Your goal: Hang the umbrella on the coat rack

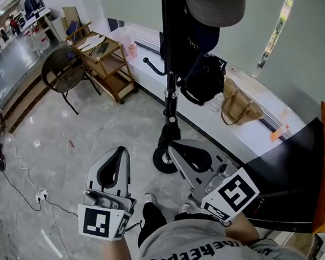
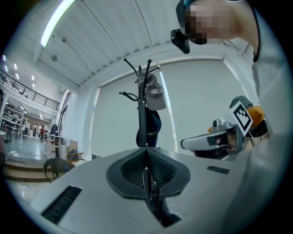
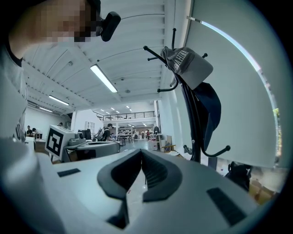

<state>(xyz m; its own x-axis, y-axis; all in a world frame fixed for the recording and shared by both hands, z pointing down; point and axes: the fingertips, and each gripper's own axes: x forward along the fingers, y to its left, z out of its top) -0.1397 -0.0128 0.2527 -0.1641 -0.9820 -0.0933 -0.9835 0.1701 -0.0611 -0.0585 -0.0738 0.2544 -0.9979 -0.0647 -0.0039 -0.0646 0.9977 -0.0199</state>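
Observation:
No umbrella shows in any view. The black coat rack [image 1: 171, 69] stands straight ahead on a round base [image 1: 165, 160]; it carries a grey cap [image 1: 216, 3], a dark navy bag [image 1: 200, 41] and a black bag [image 1: 206, 80]. My left gripper [image 1: 122, 150] and right gripper [image 1: 172, 145] are held side by side, level, pointing at the rack and a short way off it. Both are shut with nothing between the jaws. The left gripper view has the rack [image 2: 143, 119] dead ahead past my left gripper [image 2: 146, 151]. In the right gripper view the rack [image 3: 194, 123] lies right of my right gripper [image 3: 141, 151].
A white ledge [image 1: 253, 130] runs along the wall behind the rack, with a tan bag [image 1: 237, 109] on it. A wooden cart [image 1: 108, 63] and a dark chair [image 1: 64, 70] stand far left. A black table [image 1: 290, 166] is at my right. Cables [image 1: 38, 197] lie on the floor at left.

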